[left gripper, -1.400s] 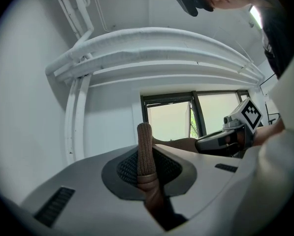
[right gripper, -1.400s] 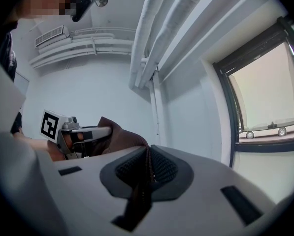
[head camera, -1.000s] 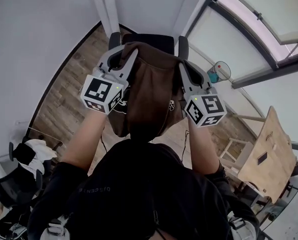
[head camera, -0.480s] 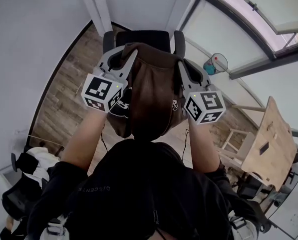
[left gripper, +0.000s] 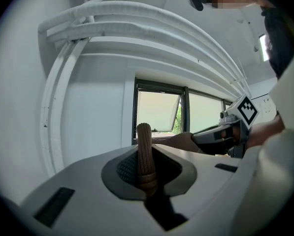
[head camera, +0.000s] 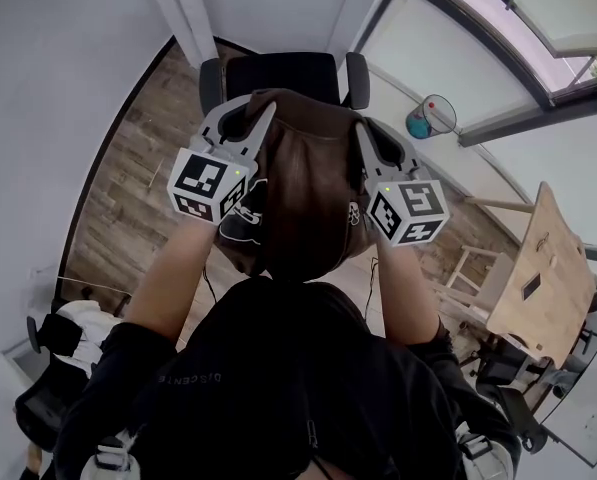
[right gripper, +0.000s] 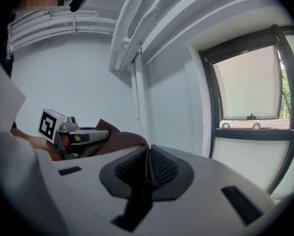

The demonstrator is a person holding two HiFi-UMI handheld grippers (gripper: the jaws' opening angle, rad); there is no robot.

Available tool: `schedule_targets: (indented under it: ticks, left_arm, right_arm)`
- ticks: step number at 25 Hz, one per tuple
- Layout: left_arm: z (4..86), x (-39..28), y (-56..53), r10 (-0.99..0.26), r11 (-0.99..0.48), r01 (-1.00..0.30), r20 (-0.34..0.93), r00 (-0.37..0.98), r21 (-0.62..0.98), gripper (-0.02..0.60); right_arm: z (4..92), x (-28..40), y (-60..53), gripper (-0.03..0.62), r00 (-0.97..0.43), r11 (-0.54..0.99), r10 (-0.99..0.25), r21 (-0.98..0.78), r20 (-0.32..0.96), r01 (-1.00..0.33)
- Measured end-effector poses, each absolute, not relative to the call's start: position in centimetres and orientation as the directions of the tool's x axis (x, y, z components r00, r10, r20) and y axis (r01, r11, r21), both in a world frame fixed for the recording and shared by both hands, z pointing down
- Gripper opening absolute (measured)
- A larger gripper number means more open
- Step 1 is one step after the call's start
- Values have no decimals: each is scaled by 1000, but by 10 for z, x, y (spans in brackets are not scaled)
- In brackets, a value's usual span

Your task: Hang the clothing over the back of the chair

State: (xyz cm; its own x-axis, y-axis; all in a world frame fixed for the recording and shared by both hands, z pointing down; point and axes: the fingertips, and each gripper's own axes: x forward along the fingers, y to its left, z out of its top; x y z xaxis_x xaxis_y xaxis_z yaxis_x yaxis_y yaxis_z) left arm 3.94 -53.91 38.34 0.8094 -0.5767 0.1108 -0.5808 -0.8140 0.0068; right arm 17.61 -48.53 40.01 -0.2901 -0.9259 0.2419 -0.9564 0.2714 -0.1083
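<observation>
L tool: clenched on a rolled, ribbed edge of the brown clothing; the edge stands up btwn the pads. R tool: clenched too, on a thin fold of the same fabric.

Each tool pinches the top edge at opposite sides, so the clothing hangs spread btwn them w/ the rest drooping back toward the person. I judge this hold lets the edge go over the chair back evenly, no bunching.

Clothing is held up in the air, in line w/ the black chair. Can't tell if it touches the backrest yet.

Chair sits on the wood floor near a wall corner, armrests at both sides.

Containers: none I can make out.
</observation>
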Motion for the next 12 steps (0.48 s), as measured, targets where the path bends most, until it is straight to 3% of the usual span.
schedule_targets:
  ticks: [12]
  left_arm:
    - [420, 46, -557, -554, -823, -567, 174, 814, 33, 48]
  right_arm:
    - [437, 181, -504, 43, -276, 245, -912, -138, 305, -960]
